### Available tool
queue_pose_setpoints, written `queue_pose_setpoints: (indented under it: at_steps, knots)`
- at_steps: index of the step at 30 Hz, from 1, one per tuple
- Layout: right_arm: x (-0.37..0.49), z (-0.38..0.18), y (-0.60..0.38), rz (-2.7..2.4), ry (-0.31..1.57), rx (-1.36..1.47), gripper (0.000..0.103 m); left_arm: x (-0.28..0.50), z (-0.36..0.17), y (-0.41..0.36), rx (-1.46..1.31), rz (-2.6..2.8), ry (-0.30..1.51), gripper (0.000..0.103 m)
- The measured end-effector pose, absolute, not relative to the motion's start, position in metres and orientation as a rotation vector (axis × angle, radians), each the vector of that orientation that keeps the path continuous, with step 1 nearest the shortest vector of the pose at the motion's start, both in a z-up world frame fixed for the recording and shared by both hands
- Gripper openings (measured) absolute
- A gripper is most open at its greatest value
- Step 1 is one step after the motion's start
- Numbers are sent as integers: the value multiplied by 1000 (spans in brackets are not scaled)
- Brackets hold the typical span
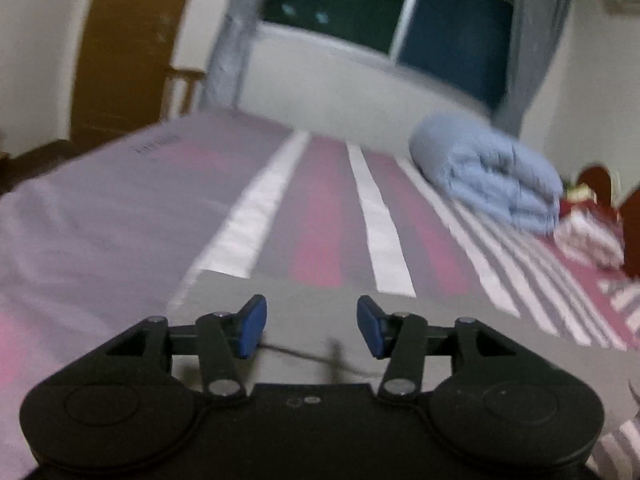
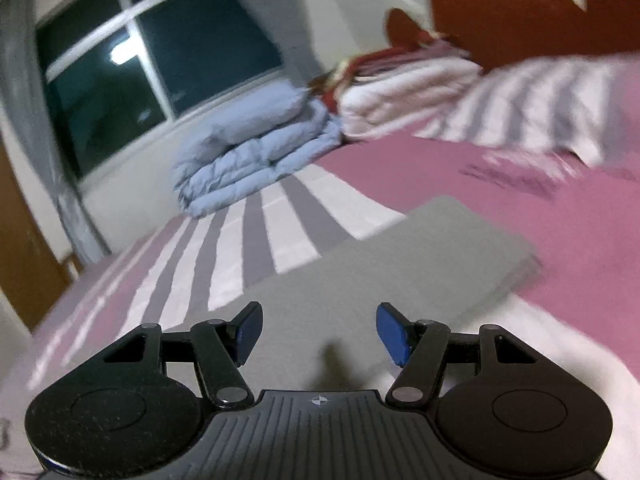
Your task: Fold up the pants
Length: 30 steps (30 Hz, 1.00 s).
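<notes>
Grey pants (image 1: 312,304) lie flat on the striped bed sheet, right under my left gripper (image 1: 311,326), which is open and empty with its blue pads apart just above the cloth. In the right wrist view the pants (image 2: 400,256) show as a folded grey rectangle with a thick layered edge at the right. My right gripper (image 2: 319,332) is open and empty above the near part of the pants.
A folded light-blue quilt (image 1: 492,172) (image 2: 256,148) lies at the far side of the bed. Striped pillows (image 2: 500,96) and a red-brown headboard (image 2: 520,8) stand at the right. A window (image 1: 384,4) and grey curtains are behind.
</notes>
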State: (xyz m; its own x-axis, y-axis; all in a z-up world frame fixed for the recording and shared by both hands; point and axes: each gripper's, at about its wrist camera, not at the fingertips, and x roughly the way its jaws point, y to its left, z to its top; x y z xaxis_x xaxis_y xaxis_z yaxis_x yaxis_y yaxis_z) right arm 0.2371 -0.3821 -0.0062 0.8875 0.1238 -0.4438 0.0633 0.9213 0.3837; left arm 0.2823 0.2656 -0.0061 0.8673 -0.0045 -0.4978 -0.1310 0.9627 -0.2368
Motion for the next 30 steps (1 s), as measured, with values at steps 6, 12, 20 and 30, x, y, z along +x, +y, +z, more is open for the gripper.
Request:
queue_pose_setpoints:
  at_steps: [6,12,20,30]
  knots:
    - [324,-23,-305,152,699,198,63,331,-63,264,-110,132,697,40]
    - [322,-21,-348,71,616,213,63,300,-39,272,-137,94,633,47]
    - [216,-12,-431,-32,467,425,63,235,-30,196,-157,40,465,62]
    - [205,-40,-473,-151,533,490,63,233,-70,150,-131,66,552,74]
